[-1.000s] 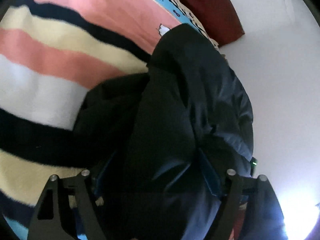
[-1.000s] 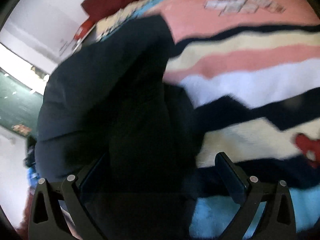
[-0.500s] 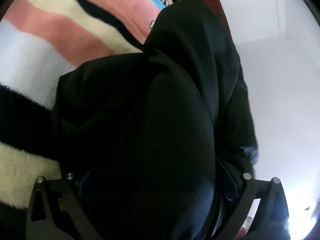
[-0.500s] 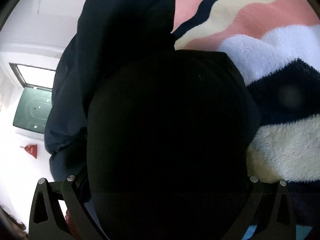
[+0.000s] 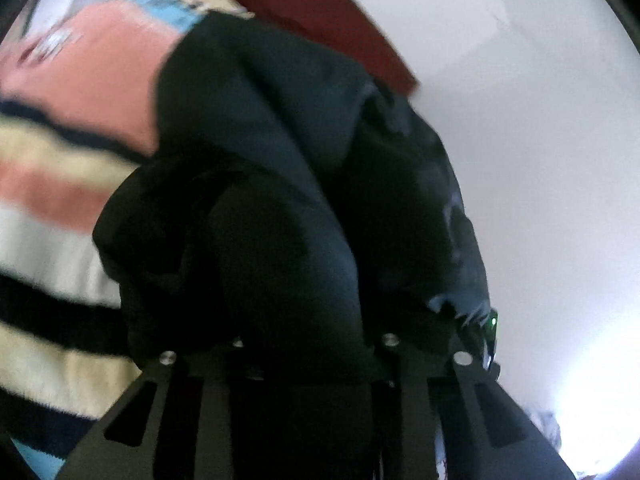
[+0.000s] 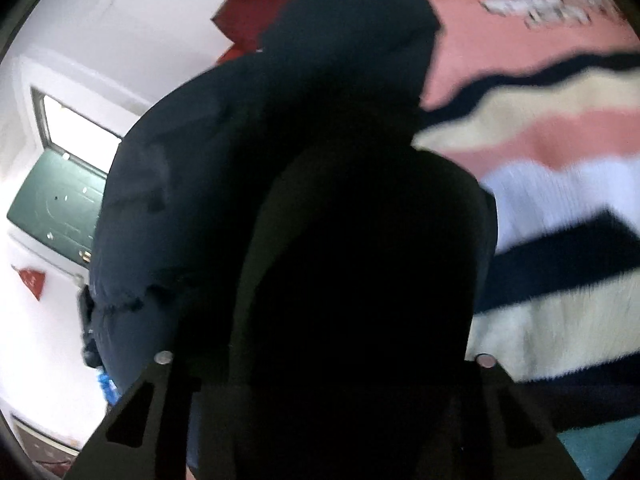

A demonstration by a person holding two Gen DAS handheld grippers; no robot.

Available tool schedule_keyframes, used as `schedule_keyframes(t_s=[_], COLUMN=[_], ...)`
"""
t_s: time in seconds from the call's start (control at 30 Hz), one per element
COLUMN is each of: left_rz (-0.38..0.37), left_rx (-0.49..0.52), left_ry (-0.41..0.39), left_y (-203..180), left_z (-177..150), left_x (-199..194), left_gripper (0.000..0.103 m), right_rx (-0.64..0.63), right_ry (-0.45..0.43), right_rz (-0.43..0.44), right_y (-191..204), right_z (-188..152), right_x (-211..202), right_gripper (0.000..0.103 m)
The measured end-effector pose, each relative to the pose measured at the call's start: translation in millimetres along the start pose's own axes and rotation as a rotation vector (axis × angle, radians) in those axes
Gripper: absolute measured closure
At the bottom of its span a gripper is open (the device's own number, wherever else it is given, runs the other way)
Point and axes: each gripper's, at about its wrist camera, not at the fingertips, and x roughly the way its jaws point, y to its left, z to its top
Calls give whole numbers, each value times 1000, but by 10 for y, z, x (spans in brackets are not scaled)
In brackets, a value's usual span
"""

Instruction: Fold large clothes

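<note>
Left gripper (image 5: 316, 344): you are pinching the jacket (image 5: 288, 184) with it; the two arms are drawn close together at 6 o'clock in the left view, and dark cloth is bulging up from between them, covering the tips.
Right gripper (image 6: 324, 360): you are holding it under a mound of the same cloth; its arms are standing wider apart at 6 o'clock in the right view, and the tips are buried, so you cannot tell from here whether it is gripping.
Jacket: it is filling the middle of both views, rising from the grippers toward 12 o'clock. In the left view a dark blue fold is draping toward 3 o'clock; in the right view (image 6: 224, 184) the blue part is swelling toward 9 o'clock while a black bulge is sitting right over the arms.
Blanket (image 5: 60, 184): striped in pink, cream, white and navy, it is lying behind the jacket, at 9 o'clock in the left view and at 3 o'clock in the right view (image 6: 560, 184).
Headboard (image 5: 320, 16): dark red, it is showing at 12 o'clock beyond the jacket.
Wall (image 5: 540, 140): white, it is filling 3 o'clock in the left view.
Door (image 6: 56, 200): green, it is sitting at 9 o'clock in the right view.
</note>
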Motion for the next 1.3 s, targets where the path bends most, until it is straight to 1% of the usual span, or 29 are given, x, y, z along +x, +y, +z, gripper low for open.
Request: schedule_keyframes(t_s=[0.07, 0.1, 0.2, 0.23, 0.3, 0.37, 0.47, 0.5, 0.53, 0.57, 0.6, 0.63, 0.67, 0.7, 0.73, 0.77, 0.8, 0.83, 0.87, 0.9, 0.97, 1.0, 1.03, 1.1, 1.17, 1.2, 1.3], left_rz=[-1, 3, -16, -24, -50, -69, -43, -24, 12, 47, 70, 66, 54, 58, 70, 84, 97, 113, 139, 195, 247, 263, 287, 302, 285, 279, 258], left_rx=[55, 63, 95, 88, 44, 4, -31, -55, -69, -71, -82, -100, -113, -125, -139, -149, -159, -171, -176, -175, -154, -135, -91, -9, 57, 77, 161], left_ry=[1, 0, -22, -25, -33, -37, -27, -11, 8, 20, 25, 29, 28, 16, -4, -27, -53, -75, -90, -109, -120, -118, -113, -104, -87, -83, -70], left_y=[-234, -293, -412, -383, -270, -117, 172, 302, 426, 501, 598, 695, 780, 840, 894, 956, 988, 1029, 1074, 1115, 1146, 1150, 1046, 817, 575, 449, -17], left_z=[83, 107, 118, 111, 34, -87, -333, -408, -459, -462, -488, -489, -485, -534, -517, -488, -534, -576, -578, -577, -522, -310, -298, -320, -324, -257, -181], left_x=[-74, -118, -297, -385, -540, -709, -791, -782, -756, -737, -748, -778, -837, -939, -1020, -1099, -1282, -1463, -1564, -1707, -1844, -1826, -1838, -1844, -1713, -1615, -1215], left_gripper=[80, 81, 81, 81, 81, 81, 81, 80, 79, 76, 74, 69, 64, 61, 54, 49, 49, 49, 49, 49, 49, 49, 49, 49, 49, 49, 49], right_rx=[-46, -68, -108, -117, -129, -113, -79, -62, -43, -27, -9, 29, 54, 75, 82, 95, 105, 113, 110, 103, 115, 119, 107, 64, 21, -1, -85], right_ry=[-32, -54, -109, -121, -136, -135, -104, -91, -73, -54, -44, -42, -47, -60, -71, -84, -92, -103, -116, -140, -186, -207, -217, -236, -252, -260, -275], right_rz=[-8, -3, 27, 37, 63, 82, 72, 59, 34, -7, -43, -77, -88, -105, -122, -137, -138, -158, -188, -229, -270, -303, -329, -364, -367, -368, -391], right_y=[209, 321, 578, 579, 657, 692, 613, 540, 450, 340, 293, 172, 24, -45, -83, -115, -176, -187, -229, -190, -185, -169, -120, 85, 286, 420, 803], right_z=[49, 71, 74, 59, -32, -181, -408, -510, -600, -669, -625, -660, -572, -579, -583, -590, -580, -599, -703, -785, -837, -844, -820, -880, -813, -793, -672], right_x=[-89, -164, -405, -560, -777, -847, -857, -858, -792, -708, -614, -577, -581, -604, -642, -685, -732, -792, -887, -1012, -1239, -1367, -1492, -1591, -1551, -1517, -1269], right_gripper=[75, 77, 78, 78, 78, 78, 78, 78, 77, 74, 66, 61, 52, 41, 35, 30, 28, 24, 12, 8, 8, 8, 8, 8, 8, 8, 8])
